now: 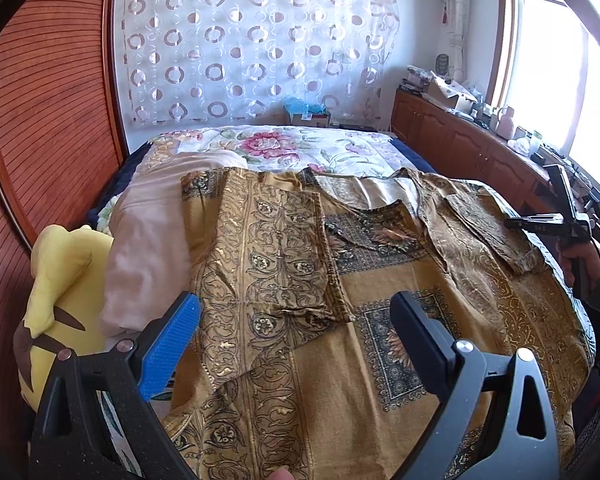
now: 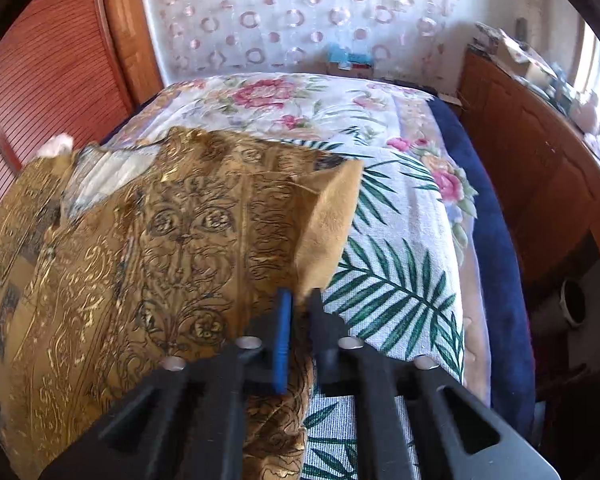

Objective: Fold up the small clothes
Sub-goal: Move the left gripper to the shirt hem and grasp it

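A gold-brown patterned garment [image 1: 340, 280] lies spread on the bed, its left sleeve folded in over the body. My left gripper [image 1: 296, 320] is open and empty, hovering over the garment's lower left part. My right gripper [image 2: 300, 304] is shut on the garment's right edge [image 2: 328, 224] and lifts it, showing the plain tan underside. In the left wrist view the right gripper [image 1: 540, 224] shows at the far right by the right sleeve.
A floral and palm-leaf bedspread [image 2: 400, 272] covers the bed. A pink cloth [image 1: 148, 240] and a yellow plush toy [image 1: 60, 280] lie at the left. A wooden cabinet [image 1: 480, 148] runs along the right, a wooden panel [image 1: 40, 120] along the left.
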Demonstrator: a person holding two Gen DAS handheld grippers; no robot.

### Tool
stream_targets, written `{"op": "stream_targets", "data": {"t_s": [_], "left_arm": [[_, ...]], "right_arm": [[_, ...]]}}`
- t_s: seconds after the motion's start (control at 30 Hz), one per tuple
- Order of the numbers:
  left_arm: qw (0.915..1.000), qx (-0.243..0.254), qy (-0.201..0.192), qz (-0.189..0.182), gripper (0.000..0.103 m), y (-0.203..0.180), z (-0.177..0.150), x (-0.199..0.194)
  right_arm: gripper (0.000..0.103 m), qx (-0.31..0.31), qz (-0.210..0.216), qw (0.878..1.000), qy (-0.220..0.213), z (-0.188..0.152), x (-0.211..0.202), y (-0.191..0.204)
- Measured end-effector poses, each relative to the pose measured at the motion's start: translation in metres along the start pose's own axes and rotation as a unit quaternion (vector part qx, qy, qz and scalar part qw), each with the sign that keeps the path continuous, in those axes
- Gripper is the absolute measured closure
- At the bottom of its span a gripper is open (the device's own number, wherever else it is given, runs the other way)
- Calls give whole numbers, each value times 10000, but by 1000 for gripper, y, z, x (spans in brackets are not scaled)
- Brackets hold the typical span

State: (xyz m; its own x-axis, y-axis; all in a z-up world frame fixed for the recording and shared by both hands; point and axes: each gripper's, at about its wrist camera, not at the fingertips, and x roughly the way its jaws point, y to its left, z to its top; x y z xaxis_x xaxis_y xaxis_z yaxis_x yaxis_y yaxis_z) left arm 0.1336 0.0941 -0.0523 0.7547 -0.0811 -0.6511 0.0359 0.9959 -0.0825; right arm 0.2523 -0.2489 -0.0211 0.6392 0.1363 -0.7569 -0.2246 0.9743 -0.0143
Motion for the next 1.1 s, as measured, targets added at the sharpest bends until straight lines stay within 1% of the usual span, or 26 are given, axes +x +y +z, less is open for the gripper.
{"op": "stream_targets", "data": {"t_s": [0.07,0.13,0.2,0.27,0.3,0.33,0.37,0.4,0.47,0.53,0.57,0.6,0.67,0.73,0.77,0.87,0.9,1.0,1.1], "left_arm": [[10000,0,14,44,7,2,1,1],[9999,0,31,96,7,4,2,3],[9999,-12,44,148,7,8,5,3],[9997,-14,45,220,7,13,9,3],[9997,-22,41,246,7,16,11,3],[9996,-31,47,265,7,18,12,4],[9996,-36,50,273,7,20,14,4],[9996,-42,53,275,7,23,16,6],[9997,-43,60,241,8,28,20,8],[9998,-48,81,189,15,33,26,12],[9998,-44,89,172,17,35,30,15],[9998,-32,92,161,21,36,32,17],[9999,25,153,4,28,39,38,26],[9996,123,225,89,46,39,44,35],[9993,207,271,155,49,39,47,42],[9986,279,408,166,56,41,55,61],[9984,280,468,159,59,42,57,68],[9972,302,638,256,60,45,63,88],[9959,310,772,353,60,47,65,103]], "right_arm": [[101,-49,-136,9999,-59,-1,-9,1],[101,112,-327,9992,-181,2,-14,-7],[101,343,-262,9990,-144,1,-15,-12],[101,315,-572,9975,-276,2,-18,-13],[101,328,-597,9970,-364,2,-21,-13],[101,399,-509,9971,-399,3,-23,-15],[98,493,-370,9972,-418,3,-25,-17],[88,547,-234,9972,-450,3,-27,-18],[75,512,-128,9975,-471,2,-29,-17],[71,416,-145,9980,-458,0,-28,-14],[69,394,-164,9982,-422,-1,-26,-13],[69,389,-171,9984,-377,-2,-23,-13],[69,360,-151,9988,-310,-4,-16,-13],[69,288,-204,9990,-261,-3,-9,-15],[69,277,-207,9991,-227,2,-5,-15],[68,226,-109,9996,-136,6,4,-13],[68,131,-190,9995,-200,5,5,-10],[68,42,-348,9990,-293,5,5,-5],[68,79,-350,9987,-368,3,5,-5]]}}
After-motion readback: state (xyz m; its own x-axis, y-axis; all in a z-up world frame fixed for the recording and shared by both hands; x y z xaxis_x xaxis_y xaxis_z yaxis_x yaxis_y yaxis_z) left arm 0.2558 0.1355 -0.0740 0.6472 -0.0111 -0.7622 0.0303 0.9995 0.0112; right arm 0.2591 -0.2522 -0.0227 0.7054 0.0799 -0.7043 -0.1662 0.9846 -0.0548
